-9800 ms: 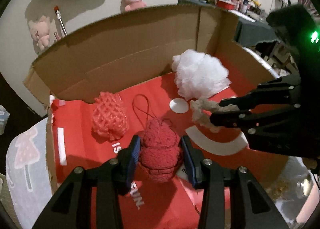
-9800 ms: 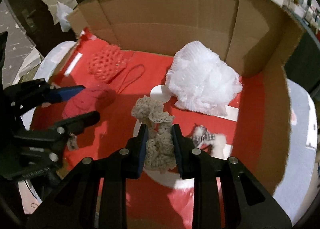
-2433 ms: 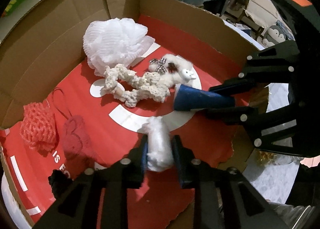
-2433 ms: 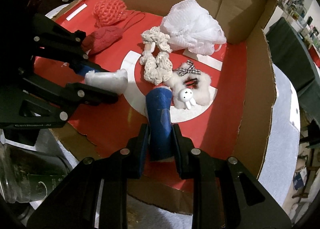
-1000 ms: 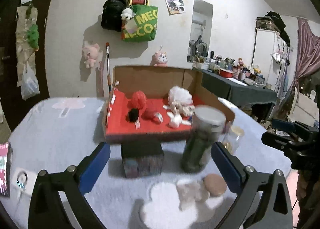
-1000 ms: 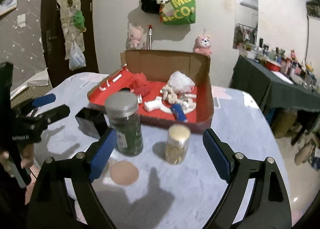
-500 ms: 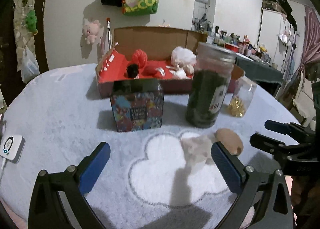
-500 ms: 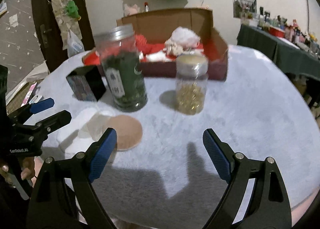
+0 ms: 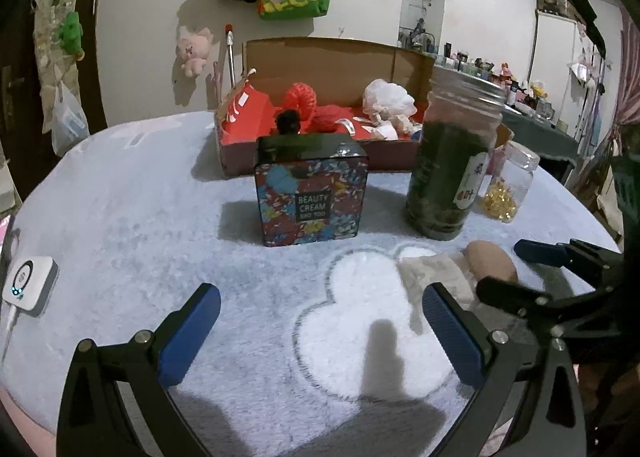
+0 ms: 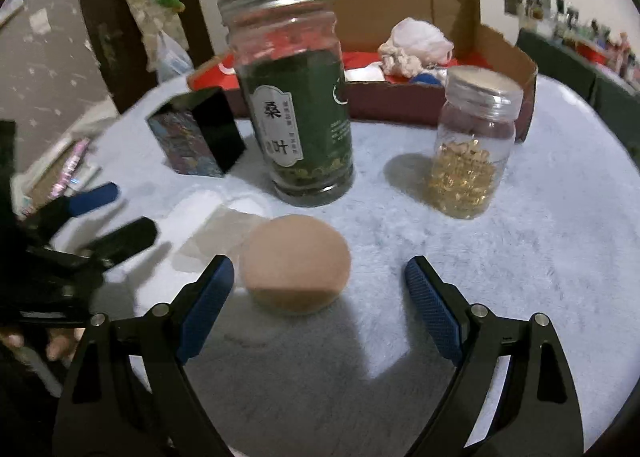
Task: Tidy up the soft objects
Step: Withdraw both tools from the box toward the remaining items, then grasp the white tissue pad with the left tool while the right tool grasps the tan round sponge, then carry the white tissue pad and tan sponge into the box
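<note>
A tan round sponge puff (image 10: 295, 263) lies on the pale fluffy tablecloth, just ahead of my open right gripper (image 10: 318, 297) and left of its centre line. A whitish crumpled cloth (image 9: 436, 277) lies next to the puff (image 9: 490, 263) in the left wrist view, just ahead of the right finger of my open, empty left gripper (image 9: 320, 333). The cardboard box (image 9: 320, 57) with a red floor holds several soft items: a red mesh ball (image 9: 301, 97), a white mesh puff (image 9: 388, 99) and others.
A patterned "Beauty Cream" tin (image 9: 312, 197), a tall jar of green leaves (image 10: 292, 97) and a small jar of yellow capsules (image 10: 472, 153) stand between the grippers and the box. A white device (image 9: 28, 283) lies at the table's left edge.
Both grippers have moved lower and closer to the puff and the cloth. The right gripper now frames the puff. Both stay open.
</note>
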Motion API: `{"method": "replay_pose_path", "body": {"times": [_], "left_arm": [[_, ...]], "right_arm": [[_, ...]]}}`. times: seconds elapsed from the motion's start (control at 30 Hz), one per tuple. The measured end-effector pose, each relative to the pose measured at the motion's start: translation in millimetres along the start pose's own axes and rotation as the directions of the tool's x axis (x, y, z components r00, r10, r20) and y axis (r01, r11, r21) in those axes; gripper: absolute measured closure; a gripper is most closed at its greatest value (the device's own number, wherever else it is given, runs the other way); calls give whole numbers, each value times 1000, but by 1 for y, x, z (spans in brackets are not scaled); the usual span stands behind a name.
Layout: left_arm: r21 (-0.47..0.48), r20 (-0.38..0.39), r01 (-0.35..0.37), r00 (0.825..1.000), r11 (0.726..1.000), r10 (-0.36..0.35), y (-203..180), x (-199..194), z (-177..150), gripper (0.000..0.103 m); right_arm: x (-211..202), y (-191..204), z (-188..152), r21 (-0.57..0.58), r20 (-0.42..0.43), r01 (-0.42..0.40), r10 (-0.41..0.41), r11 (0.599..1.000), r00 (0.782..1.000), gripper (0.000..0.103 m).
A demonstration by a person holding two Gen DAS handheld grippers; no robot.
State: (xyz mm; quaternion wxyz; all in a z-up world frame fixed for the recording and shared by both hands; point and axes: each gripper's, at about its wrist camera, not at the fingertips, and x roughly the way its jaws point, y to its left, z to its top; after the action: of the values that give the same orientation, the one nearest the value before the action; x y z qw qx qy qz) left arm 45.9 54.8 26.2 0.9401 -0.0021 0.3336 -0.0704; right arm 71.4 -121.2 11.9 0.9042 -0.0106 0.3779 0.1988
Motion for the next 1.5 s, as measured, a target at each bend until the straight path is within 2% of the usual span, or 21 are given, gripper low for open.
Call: {"method": "replay_pose_path", "body": {"times": [0.13, 0.23, 0.3, 0.47, 0.6, 0.67, 0.77, 0.8, 0.83, 0.93, 1.0, 1.1, 1.2, 1.5], "left_arm": [[6, -16, 26, 1000, 1000, -26, -3, 4, 1, 0], [25, -33, 56, 998, 998, -55, -11, 9, 1, 0], [35, -45, 84, 996, 996, -82, -16, 12, 2, 0], [82, -71, 144, 988, 986, -139, -36, 19, 6, 0], [123, -105, 152, 985, 981, -139, -49, 29, 8, 13], [126, -120, 160, 982, 979, -145, -53, 35, 9, 16], [134, -117, 164, 982, 977, -149, -55, 38, 11, 33], [141, -116, 167, 982, 976, -151, -55, 38, 11, 45], [147, -112, 169, 982, 975, -153, -56, 37, 11, 61], [130, -116, 206, 975, 970, -191, -52, 35, 12, 81], [124, -114, 210, 974, 970, -197, -49, 33, 12, 85], [121, -114, 213, 973, 970, -200, -47, 32, 12, 87], [124, -109, 209, 974, 970, -196, -46, 30, 12, 88], [115, -84, 185, 981, 976, -176, -34, 20, 16, 88]], "right_arm": [[-2, -3, -3, -18, 1, 57, -57, 998, 998, 15], [-12, -24, -7, 15, 6, 111, -111, 994, 994, 15], [-17, -37, -9, 32, 2, 119, -119, 992, 993, 15], [-30, -48, -8, 9, 29, 18, -19, 1000, 999, 15], [-24, -43, -1, -54, 16, -16, 17, 998, 1000, 15], [-19, -40, 2, -68, 1, -44, 45, 997, 999, 17], [-9, -34, 6, -100, -23, -51, 49, 994, 999, 37], [-4, -30, 6, -114, -33, -54, 51, 992, 998, 44], [-2, -28, 6, -125, -30, -48, 45, 991, 999, 48], [-4, -22, 3, -151, -9, -63, 63, 986, 998, 70], [-6, -21, 1, -148, 3, -69, 70, 987, 998, 81], [-10, -23, -1, -129, 20, -84, 87, 988, 996, 85], [-16, -23, -1, -113, 35, -106, 110, 988, 993, 85], [-23, -24, -1, -102, 38, -89, 94, 991, 995, 85]]}}
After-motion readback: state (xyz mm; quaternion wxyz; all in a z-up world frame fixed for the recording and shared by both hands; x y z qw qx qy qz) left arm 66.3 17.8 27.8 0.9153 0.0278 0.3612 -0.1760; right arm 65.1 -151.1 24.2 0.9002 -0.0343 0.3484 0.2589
